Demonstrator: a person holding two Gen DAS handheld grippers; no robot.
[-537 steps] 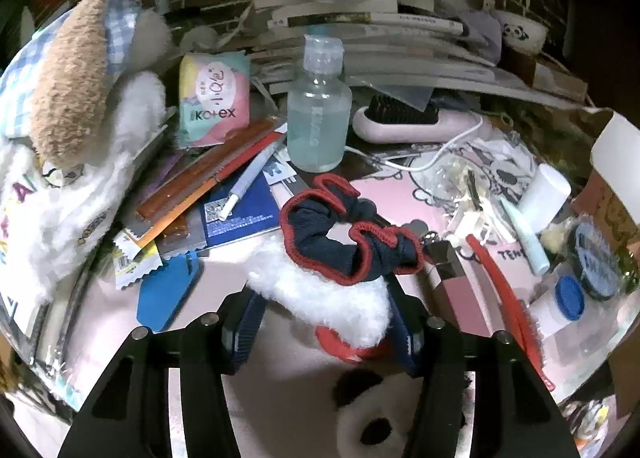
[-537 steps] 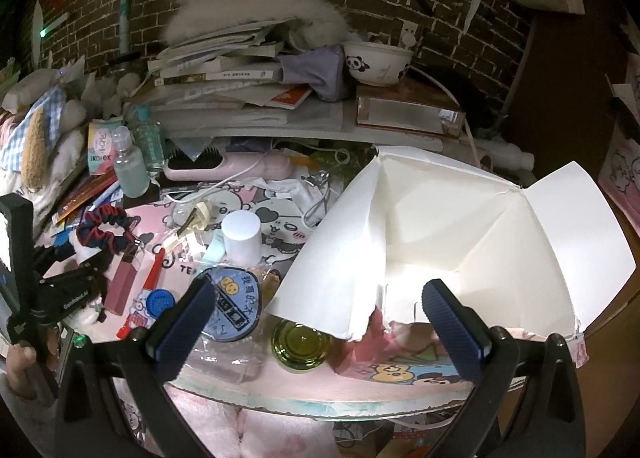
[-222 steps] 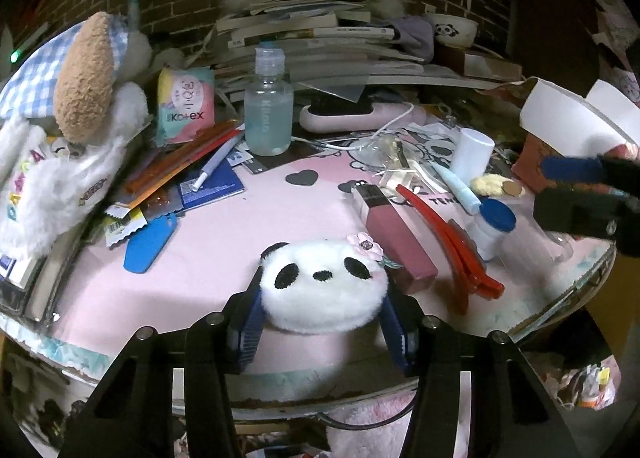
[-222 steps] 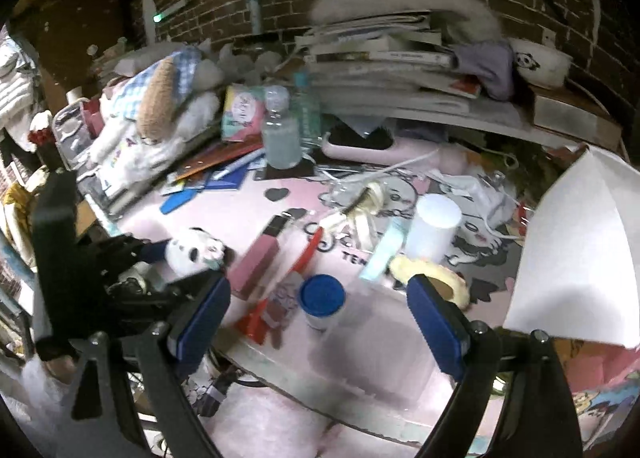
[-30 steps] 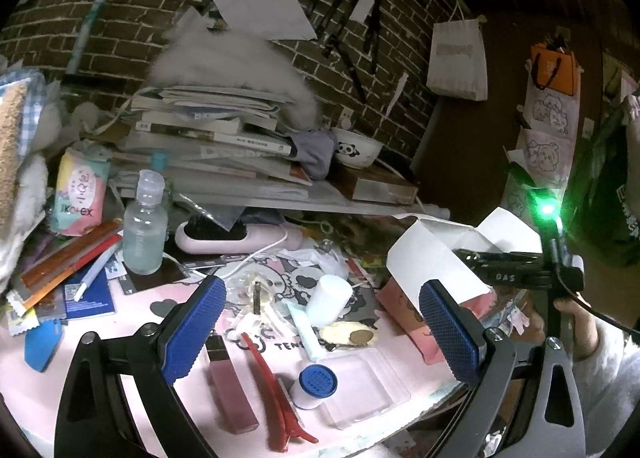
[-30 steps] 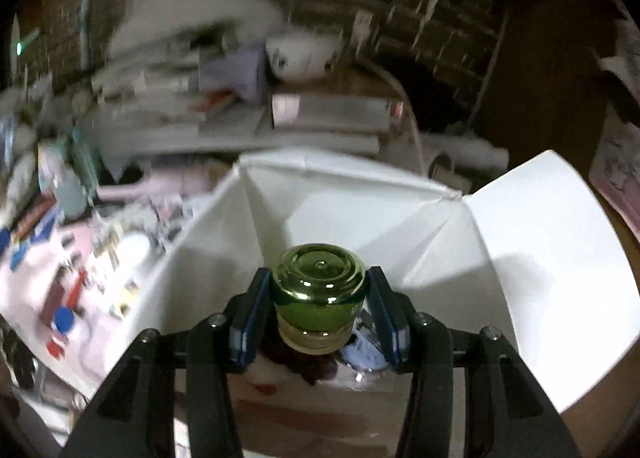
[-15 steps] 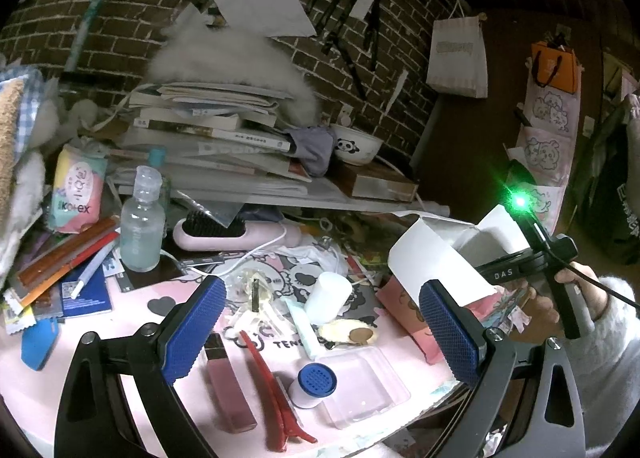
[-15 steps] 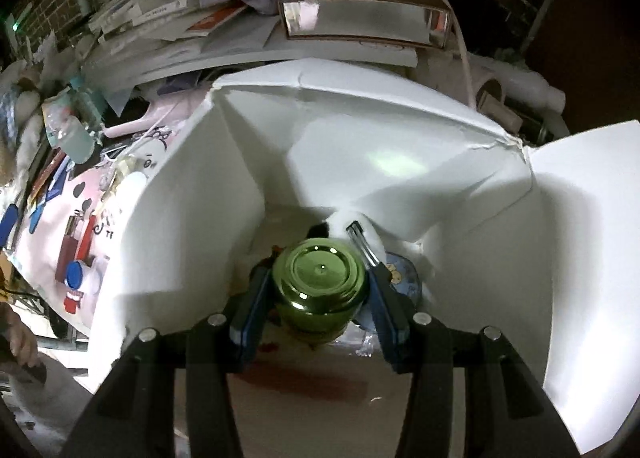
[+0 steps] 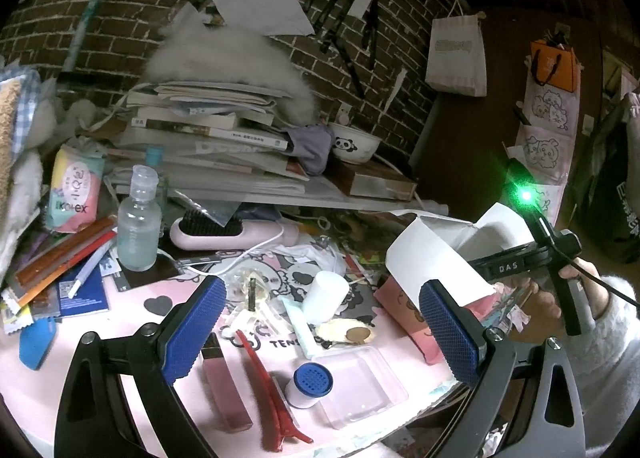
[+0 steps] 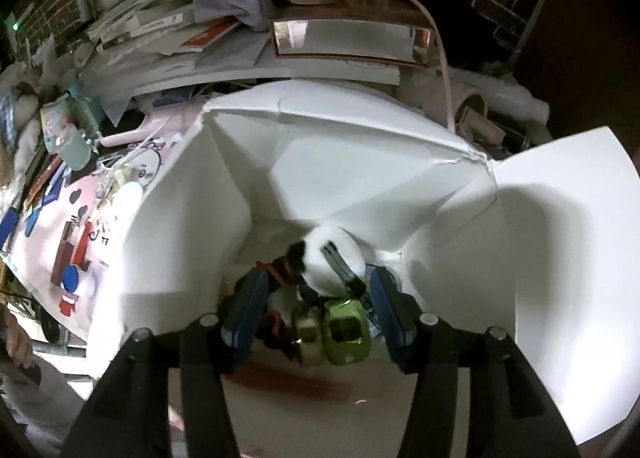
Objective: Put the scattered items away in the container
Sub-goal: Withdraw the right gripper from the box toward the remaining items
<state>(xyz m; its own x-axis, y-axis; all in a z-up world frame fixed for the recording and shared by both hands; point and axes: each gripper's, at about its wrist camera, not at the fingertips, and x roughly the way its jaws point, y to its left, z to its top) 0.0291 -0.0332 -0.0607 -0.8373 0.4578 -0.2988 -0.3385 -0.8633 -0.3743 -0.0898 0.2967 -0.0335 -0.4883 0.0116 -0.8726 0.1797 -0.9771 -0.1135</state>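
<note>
Right gripper (image 10: 316, 310): I read the jaws parted, clear of the green bottle (image 10: 346, 332), which lies on its side between them inside the white box (image 10: 360, 162), beside the panda plush (image 10: 332, 258). Left gripper (image 9: 320, 322): jaws spread wide, empty, above the pink table (image 9: 120, 338); red hair clip (image 9: 272, 390) and blue-capped jar (image 9: 310, 384) lie beneath.
</note>
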